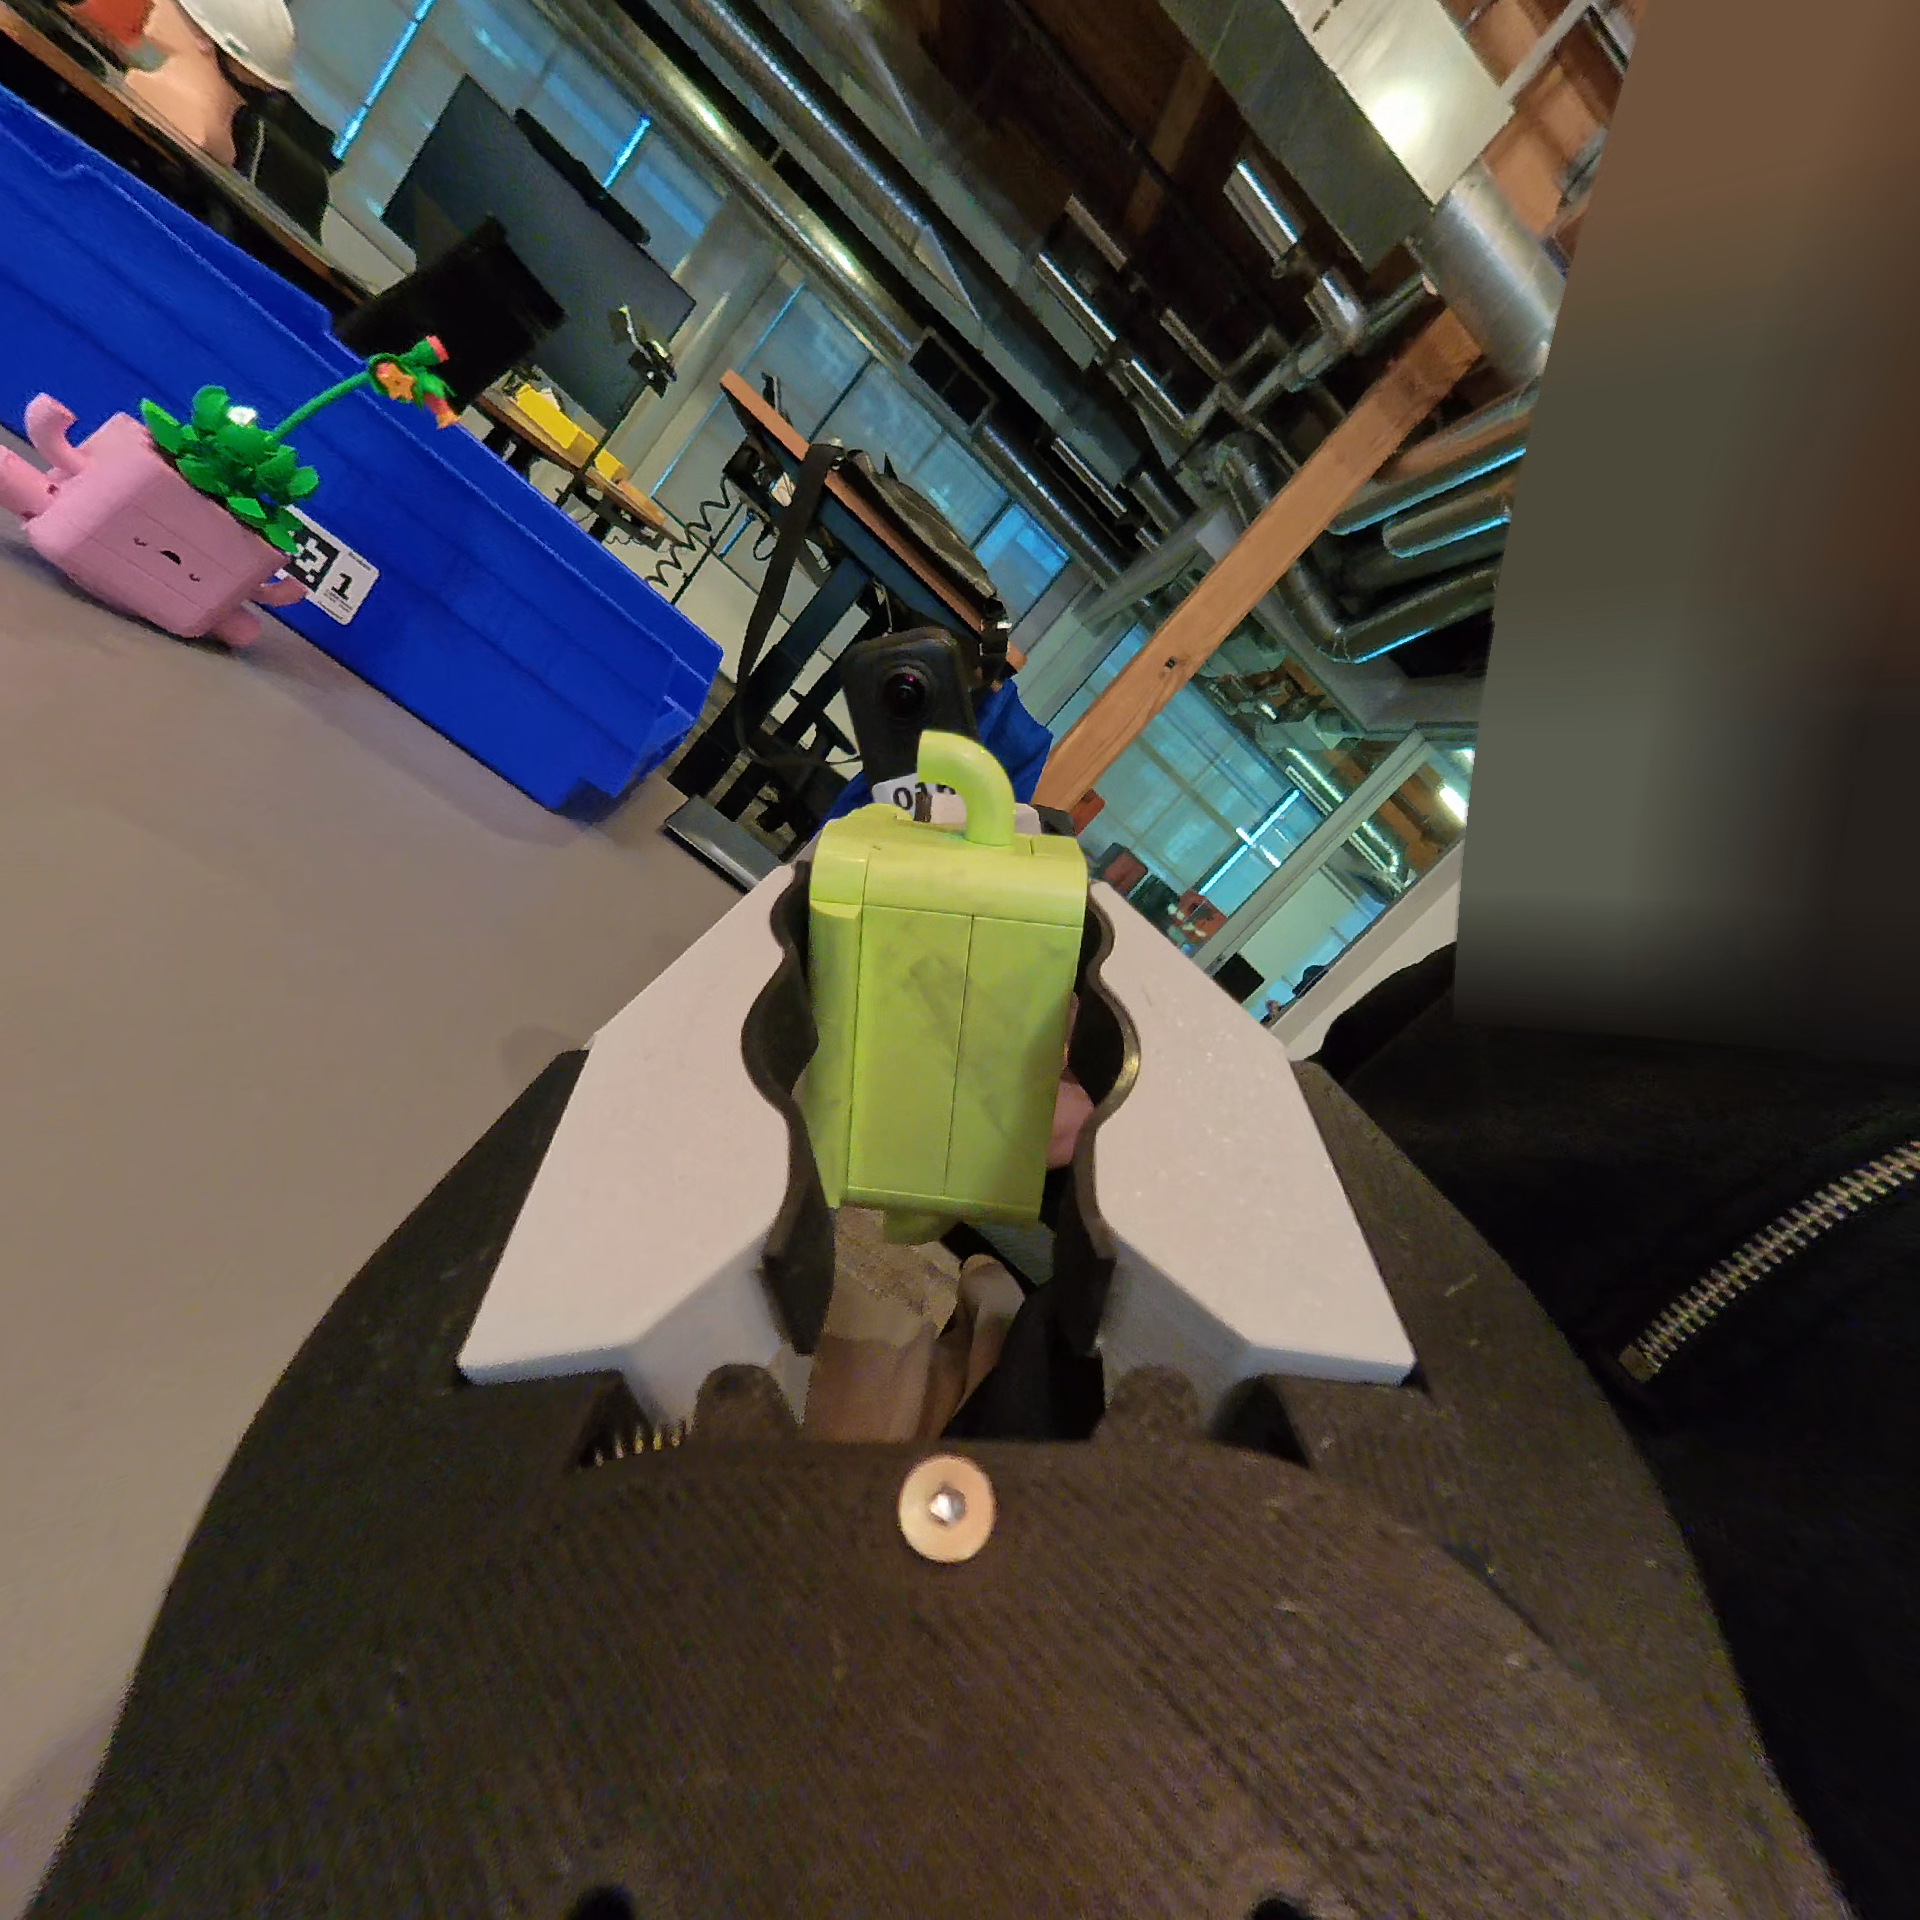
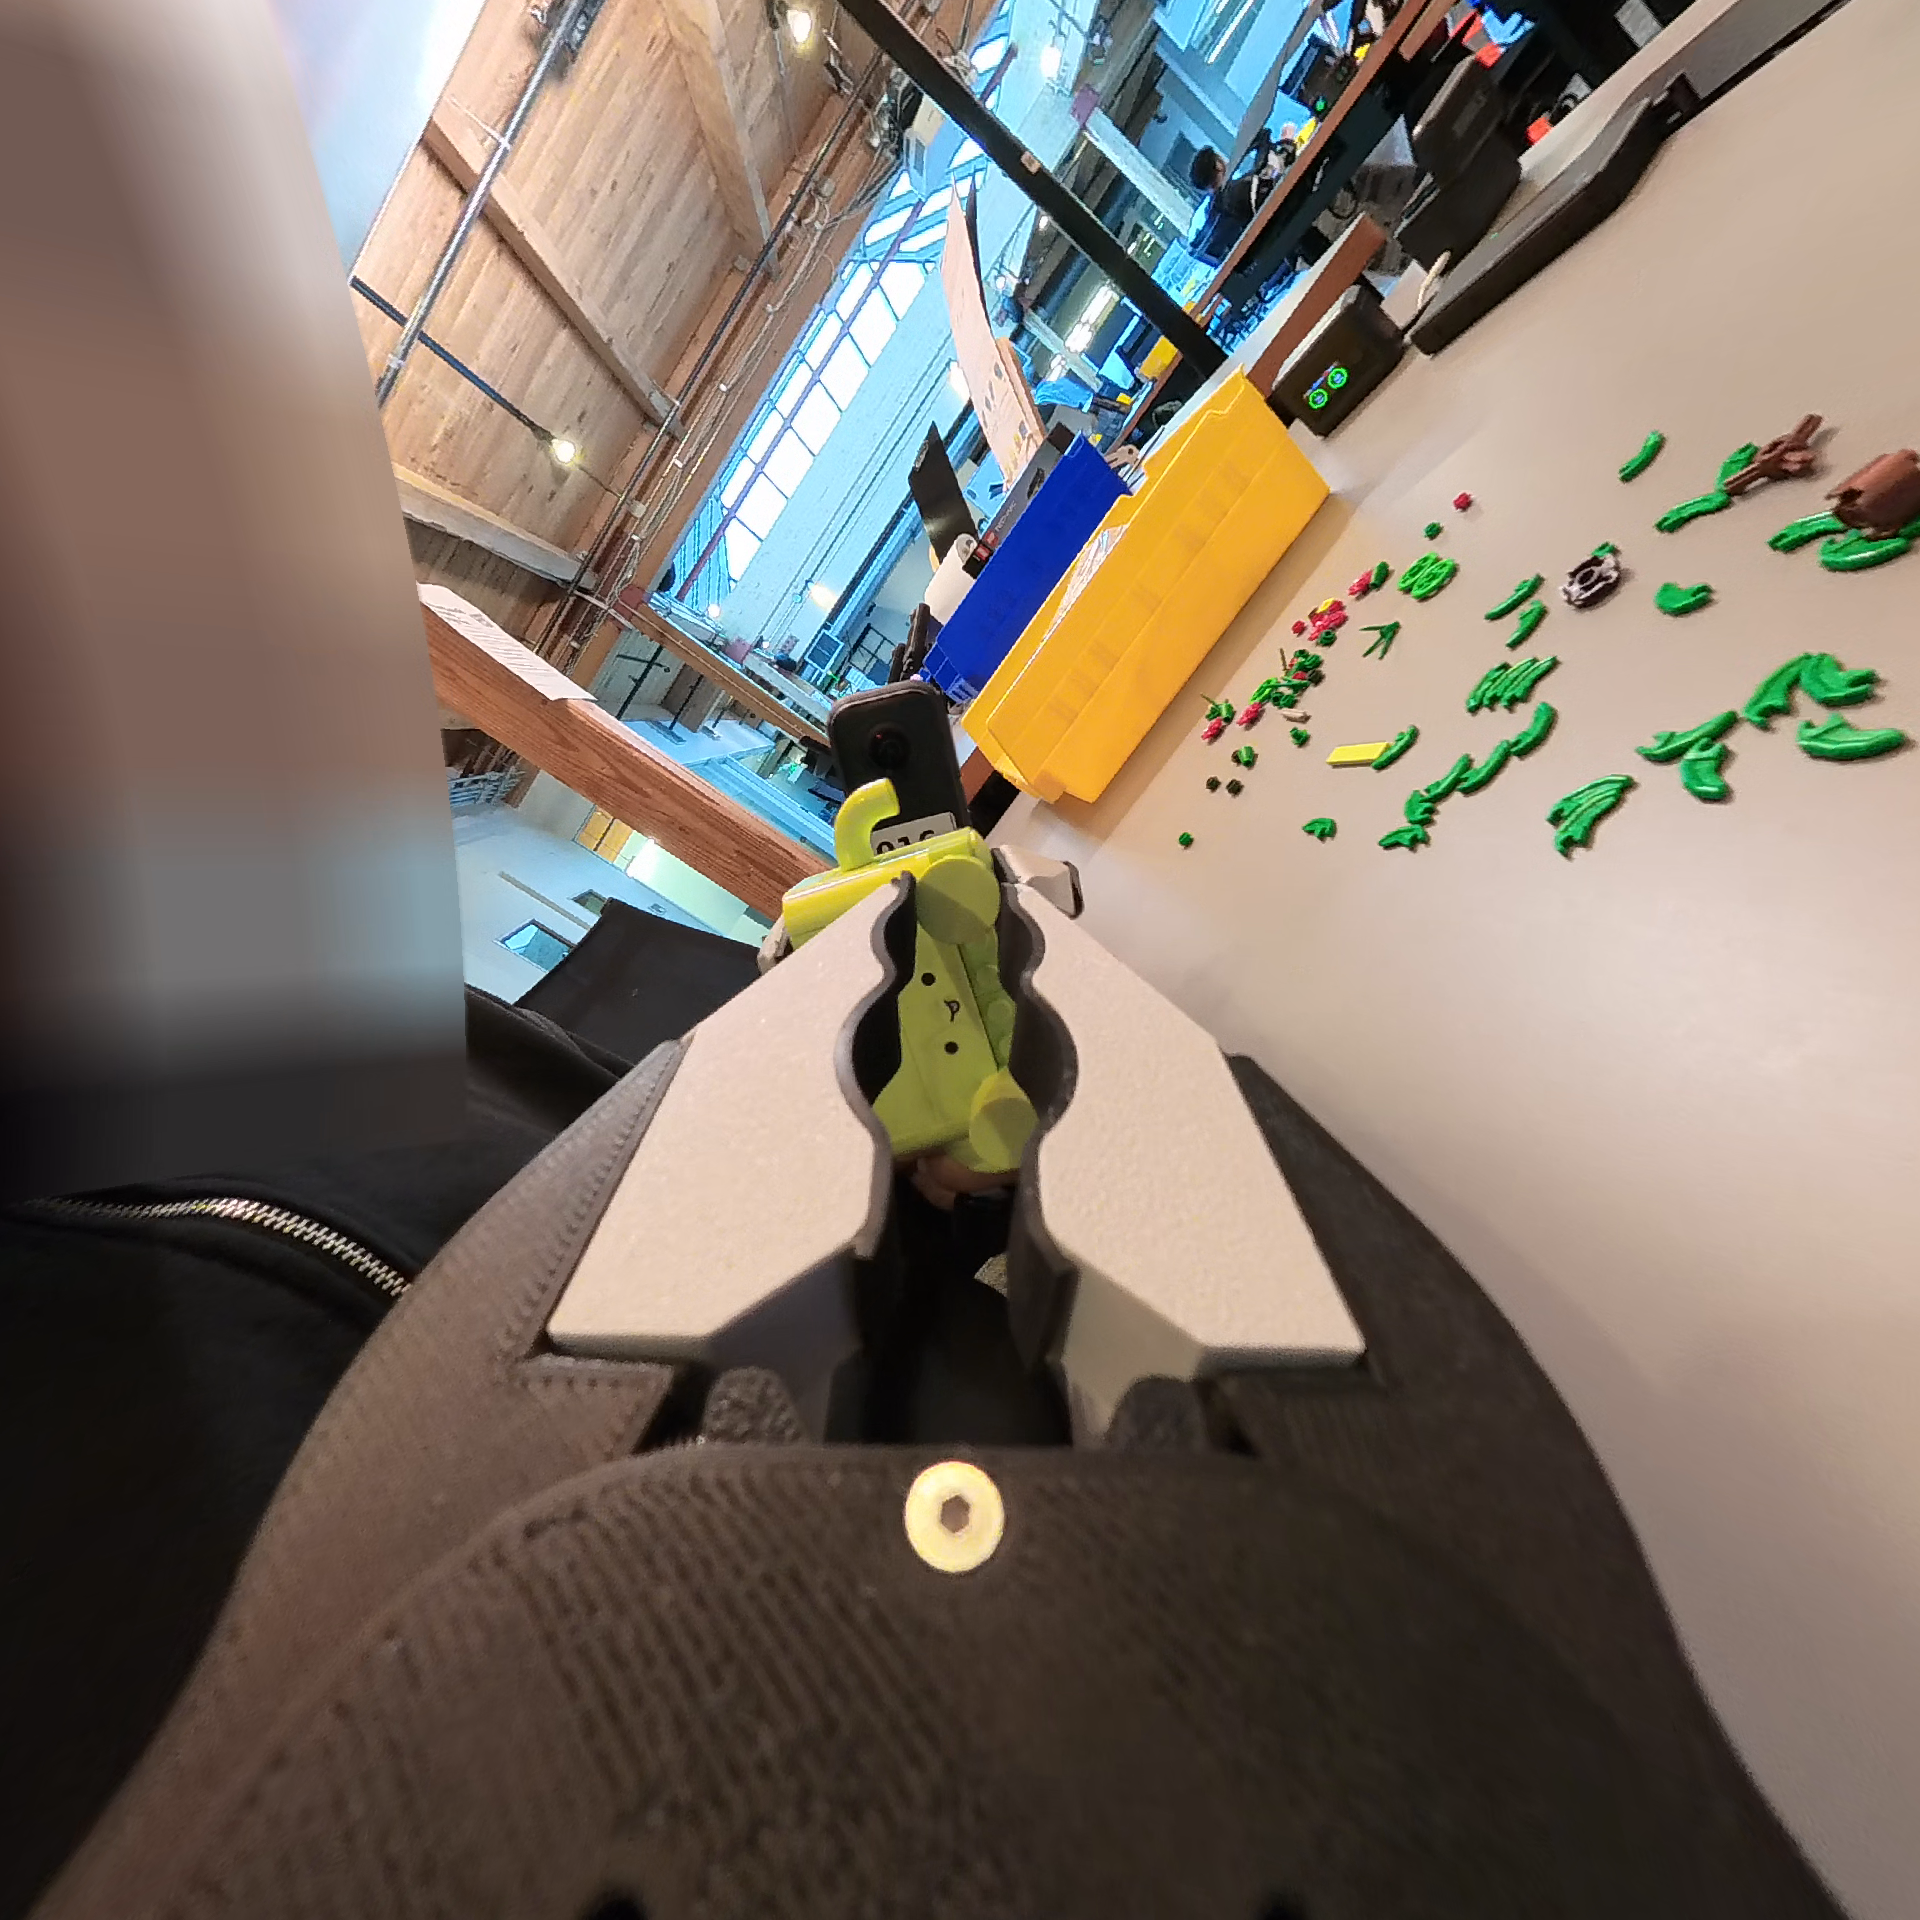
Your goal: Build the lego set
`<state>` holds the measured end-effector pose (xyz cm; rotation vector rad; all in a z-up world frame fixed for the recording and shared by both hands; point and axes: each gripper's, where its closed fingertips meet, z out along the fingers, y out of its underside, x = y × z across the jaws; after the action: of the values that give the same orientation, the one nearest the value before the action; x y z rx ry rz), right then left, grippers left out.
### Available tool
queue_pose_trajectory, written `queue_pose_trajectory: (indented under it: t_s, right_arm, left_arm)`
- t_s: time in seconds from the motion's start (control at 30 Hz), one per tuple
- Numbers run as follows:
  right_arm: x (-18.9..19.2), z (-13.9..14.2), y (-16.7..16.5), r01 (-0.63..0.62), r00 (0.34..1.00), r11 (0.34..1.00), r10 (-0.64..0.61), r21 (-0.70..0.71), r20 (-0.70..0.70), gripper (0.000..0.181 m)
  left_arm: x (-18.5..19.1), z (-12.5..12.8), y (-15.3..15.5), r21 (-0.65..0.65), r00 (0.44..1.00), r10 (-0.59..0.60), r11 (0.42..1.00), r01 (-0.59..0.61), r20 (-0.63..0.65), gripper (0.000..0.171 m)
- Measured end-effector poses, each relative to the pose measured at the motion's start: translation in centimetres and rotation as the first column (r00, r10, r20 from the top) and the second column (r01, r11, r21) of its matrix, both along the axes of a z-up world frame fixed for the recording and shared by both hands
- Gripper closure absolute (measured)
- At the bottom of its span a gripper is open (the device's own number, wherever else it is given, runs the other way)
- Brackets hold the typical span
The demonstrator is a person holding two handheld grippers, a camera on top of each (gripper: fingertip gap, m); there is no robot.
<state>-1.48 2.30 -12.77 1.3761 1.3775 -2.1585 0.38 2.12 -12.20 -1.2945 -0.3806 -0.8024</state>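
In the left wrist view, a pink pot [image 1: 156, 525] with a green plant [image 1: 234, 462] stands on the grey table [image 1: 260, 935] at the upper left of the frame. A thin green stem with small flowers [image 1: 416, 379] bends out of the plant to the right. Just behind the pot is a blue bin [image 1: 447, 561] with a white sticker on its wall. In the middle of the frame the left gripper [image 1: 940, 914] is closed on a lime block [image 1: 940, 1049], its grey fingers [image 1: 686, 1122] pressing both sides. A lime hook [image 1: 971, 779] rises from the top of the block. A black camera [image 1: 909, 696] shows just behind the hook. At the lower right of the frame is a black jacket with a zipper [image 1: 1766, 1257].

In the right wrist view, the jacket [image 2: 208, 1351] fills the lower left of the frame. In the middle the right gripper [image 2: 951, 914] is also closed on the block [image 2: 940, 1039], which here shows small black dots on its face and round studs at the side. The hook [image 2: 868, 816] stands above it. To the right of it a second blue bin [image 2: 1023, 561] and a yellow bin [image 2: 1153, 603] lie side by side on the table [image 2: 1455, 1143]. At the upper right of the frame many loose green leaves [image 2: 1496, 769], small red pieces [image 2: 1320, 623] and brown pieces [image 2: 1777, 457] are spread over the table
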Motion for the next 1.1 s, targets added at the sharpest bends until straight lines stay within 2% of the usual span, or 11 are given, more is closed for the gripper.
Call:
queue_pose_trajectory:
  t_s: [0.33,0.47,0.7,1.1]
  right_arm:
    - [-0.9,-1.3,0.3,0.017,0.99,0.988,0.005,-0.153,0.139,0.167]
    - [-0.8,-1.4,0.3,0.013,0.99,0.99,0.007,-0.143,0.141,0.167]
    - [-0.6,-1.4,0.6,0.002,0.988,0.986,0.023,-0.169,0.15,0.167]
    - [-0.8,-1.5,0.6,0.015,0.991,0.987,0.006,-0.161,0.13,0.168]
  left_arm:
    - [-1.1,-1.2,0.3,-0.027,0.985,-0.01,1.0,0.015,0.174,0.126]
    - [-1.2,-1.3,0.3,-0.045,0.988,0.003,0.999,0.004,0.157,0.126]
    - [-0.6,-2.1,0.7,-0.135,0.999,0.023,0.991,-0.019,0.034,0.126]
    - [-0.8,-1.7,0.7,-0.103,0.997,0.024,0.995,-0.016,0.08,0.126]
